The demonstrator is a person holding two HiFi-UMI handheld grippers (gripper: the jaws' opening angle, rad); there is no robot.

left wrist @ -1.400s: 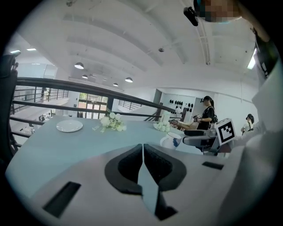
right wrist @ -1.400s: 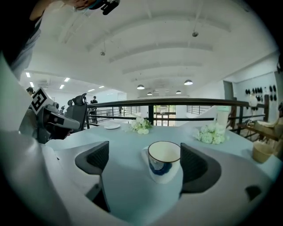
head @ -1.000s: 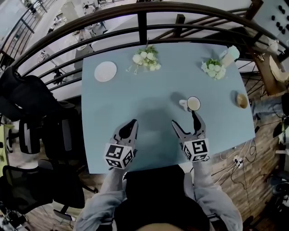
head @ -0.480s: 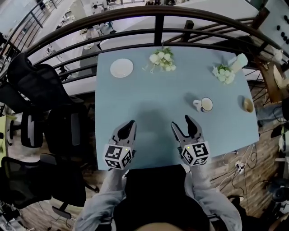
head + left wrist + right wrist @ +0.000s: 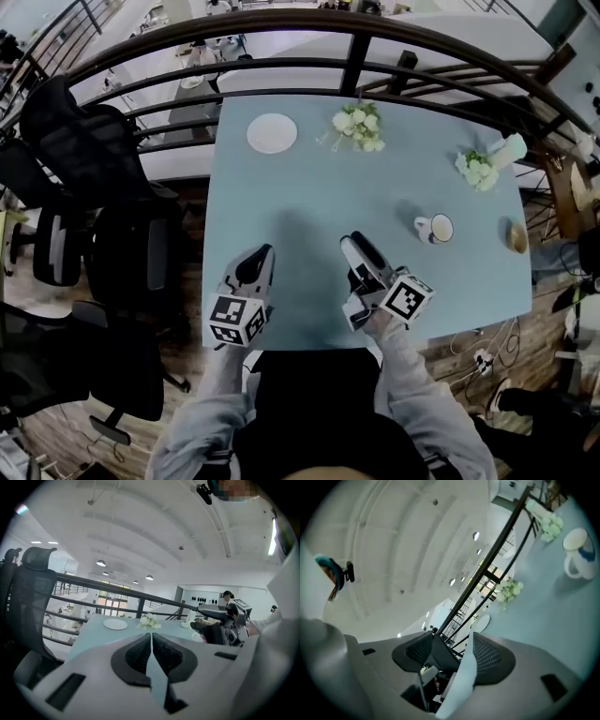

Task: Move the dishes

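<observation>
A white plate (image 5: 272, 133) lies at the far left of the pale blue table (image 5: 300, 206). It shows small in the left gripper view (image 5: 115, 624) and the right gripper view (image 5: 480, 622). A white mug (image 5: 436, 228) (image 5: 577, 552) stands at the right, with a small brown bowl (image 5: 517, 237) beyond it. My left gripper (image 5: 257, 261) (image 5: 151, 637) hovers over the near edge, shut and empty. My right gripper (image 5: 356, 255) (image 5: 453, 637) is rolled on its side, left of the mug and apart from it. Its jaws have just been closing but stand open, nothing between them.
White flowers (image 5: 358, 122) lie at the far middle, and more flowers with a pale bottle (image 5: 487, 164) at the far right. A dark railing (image 5: 281, 70) runs behind the table. Black office chairs (image 5: 94, 234) stand to the left. Cables (image 5: 487, 361) lie on the floor at the right.
My right gripper has pulled away from the mug toward the left, rolled onto its side, and its jaws have narrowed. My left gripper has also shifted left along the near edge.
</observation>
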